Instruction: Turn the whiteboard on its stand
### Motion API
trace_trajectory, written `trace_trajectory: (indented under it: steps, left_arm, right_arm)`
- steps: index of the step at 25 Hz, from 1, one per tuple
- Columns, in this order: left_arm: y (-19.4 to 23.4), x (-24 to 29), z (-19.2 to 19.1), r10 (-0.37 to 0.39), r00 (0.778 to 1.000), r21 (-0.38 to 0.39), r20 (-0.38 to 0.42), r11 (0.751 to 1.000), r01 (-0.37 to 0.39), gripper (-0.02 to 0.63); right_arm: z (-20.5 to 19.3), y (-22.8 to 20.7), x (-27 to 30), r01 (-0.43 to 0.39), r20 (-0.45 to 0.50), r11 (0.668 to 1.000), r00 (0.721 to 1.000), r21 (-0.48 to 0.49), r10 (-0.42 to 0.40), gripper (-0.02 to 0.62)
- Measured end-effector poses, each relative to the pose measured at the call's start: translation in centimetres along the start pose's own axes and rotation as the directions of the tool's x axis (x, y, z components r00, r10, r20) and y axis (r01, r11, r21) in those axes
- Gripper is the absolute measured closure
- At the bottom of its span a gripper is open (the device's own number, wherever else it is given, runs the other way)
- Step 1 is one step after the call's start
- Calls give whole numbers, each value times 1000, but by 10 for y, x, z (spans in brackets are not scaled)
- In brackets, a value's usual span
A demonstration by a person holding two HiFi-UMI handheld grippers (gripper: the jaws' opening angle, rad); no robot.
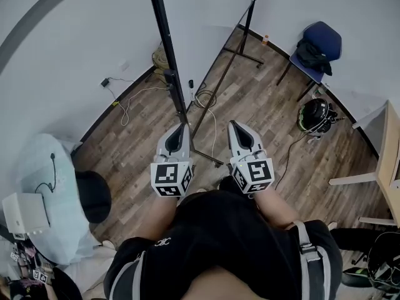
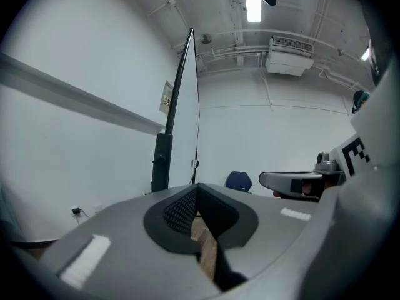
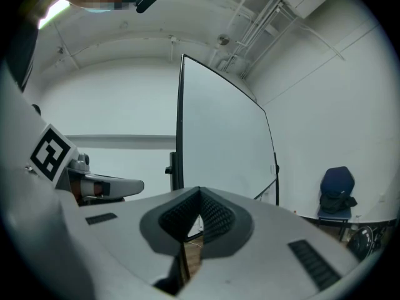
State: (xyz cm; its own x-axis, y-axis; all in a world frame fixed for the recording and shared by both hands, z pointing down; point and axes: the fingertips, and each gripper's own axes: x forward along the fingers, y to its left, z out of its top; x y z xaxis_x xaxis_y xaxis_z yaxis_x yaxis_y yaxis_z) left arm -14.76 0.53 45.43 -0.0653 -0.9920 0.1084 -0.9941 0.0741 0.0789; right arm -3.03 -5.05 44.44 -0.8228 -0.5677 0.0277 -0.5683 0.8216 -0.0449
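Observation:
The whiteboard [image 1: 201,24] stands upright on its black stand [image 1: 167,49], straight ahead of me over the wooden floor. My left gripper [image 1: 183,125] points at the stand's near post and is shut with nothing in it. My right gripper [image 1: 234,124] sits beside it, a little to the right, also shut and empty. Neither touches the board. In the left gripper view the whiteboard [image 2: 187,99] shows almost edge-on beyond the left gripper [image 2: 197,186]. In the right gripper view the whiteboard [image 3: 219,136] shows its white face past the right gripper [image 3: 200,191].
A blue chair [image 1: 319,45] with a dark bag stands at the back right, and a helmet [image 1: 315,114] lies on the floor near it. Cables [image 1: 203,99] trail under the board. A light wooden table [image 1: 387,142] is at the right, and a cloth-covered table [image 1: 44,186] and a black stool [image 1: 94,195] at the left.

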Motion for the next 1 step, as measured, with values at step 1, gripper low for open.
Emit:
trace_trajectory:
  steps: [1]
  left_arm:
    - [1,-2,2,1,1000,0,5,1000,-1,598]
  right_arm:
    - [1,2,0,0,1,1000,1000,-3,0,591]
